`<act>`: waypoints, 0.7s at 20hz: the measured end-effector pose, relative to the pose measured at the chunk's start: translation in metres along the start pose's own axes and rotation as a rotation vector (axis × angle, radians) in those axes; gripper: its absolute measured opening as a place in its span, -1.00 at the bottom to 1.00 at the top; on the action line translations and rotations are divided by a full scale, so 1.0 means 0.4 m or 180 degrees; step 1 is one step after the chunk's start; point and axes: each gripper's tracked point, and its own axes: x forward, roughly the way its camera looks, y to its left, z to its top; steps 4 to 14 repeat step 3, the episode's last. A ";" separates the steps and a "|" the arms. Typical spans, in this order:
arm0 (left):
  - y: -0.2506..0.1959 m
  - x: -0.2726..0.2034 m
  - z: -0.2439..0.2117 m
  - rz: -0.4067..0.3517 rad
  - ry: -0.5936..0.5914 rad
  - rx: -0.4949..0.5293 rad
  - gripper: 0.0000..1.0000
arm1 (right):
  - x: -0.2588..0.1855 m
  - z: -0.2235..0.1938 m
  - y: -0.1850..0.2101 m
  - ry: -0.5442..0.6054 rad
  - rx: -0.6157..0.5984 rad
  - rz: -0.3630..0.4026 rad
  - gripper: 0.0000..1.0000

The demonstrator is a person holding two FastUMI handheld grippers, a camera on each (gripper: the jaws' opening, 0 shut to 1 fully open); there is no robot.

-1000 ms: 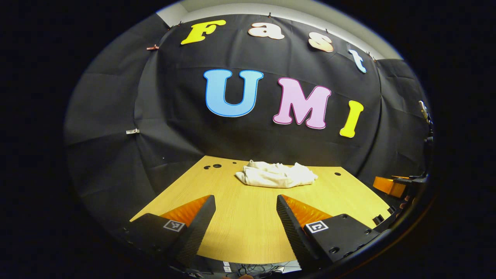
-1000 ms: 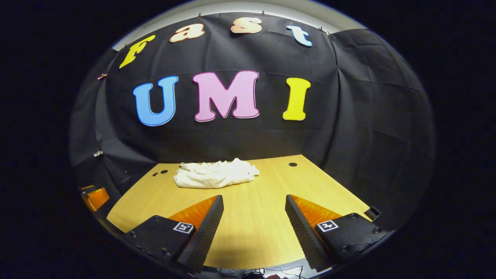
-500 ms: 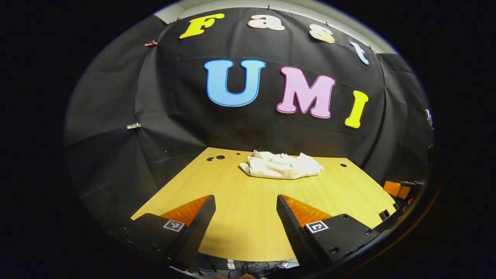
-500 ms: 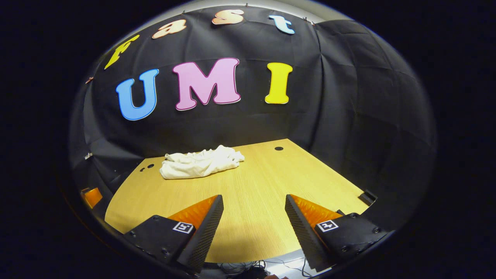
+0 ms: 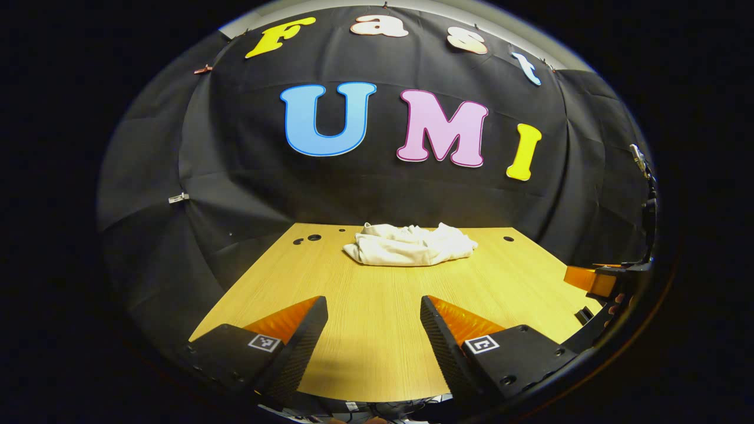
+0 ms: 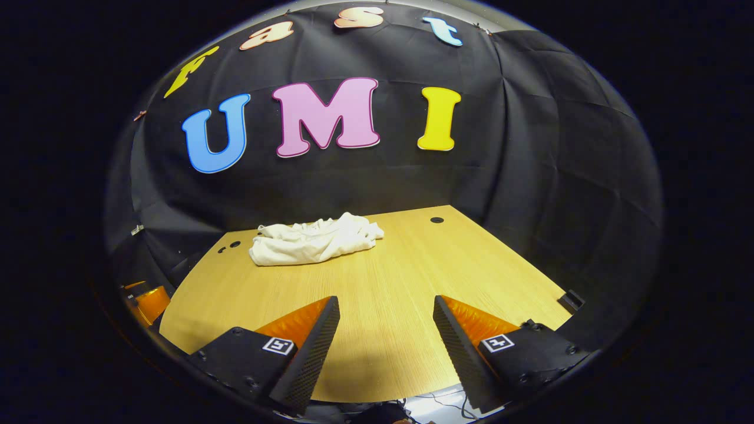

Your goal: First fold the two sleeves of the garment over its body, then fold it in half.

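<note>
While the garment lies bunched far across the table, each gripper — left, right — gapes wide, empty.

I can't make out sleeves or collar in the crumpled white cloth garment. The right claw is cut off at my left gripper view's edge.

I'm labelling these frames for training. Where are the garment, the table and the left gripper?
garment (image 5: 409, 246), left gripper view, middle of the crumpled white heap.
table (image 6: 389, 294), right gripper view, bare wood in front of the heap.
left gripper (image 5: 374, 330), left gripper view, midway between its fingertips.
</note>
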 end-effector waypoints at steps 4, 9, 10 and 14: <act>-0.013 0.012 -0.008 -0.0054 0.0024 0.0034 0.94 | 0.009 -0.012 0.013 0.0072 -0.0040 0.0044 0.96; -0.013 0.012 -0.008 -0.0054 0.0024 0.0034 0.94 | 0.009 -0.012 0.013 0.0072 -0.0040 0.0044 0.96; -0.013 0.012 -0.008 -0.0054 0.0024 0.0034 0.94 | 0.009 -0.012 0.013 0.0072 -0.0040 0.0044 0.96; -0.013 0.012 -0.008 -0.0054 0.0024 0.0034 0.94 | 0.009 -0.012 0.013 0.0072 -0.0040 0.0044 0.96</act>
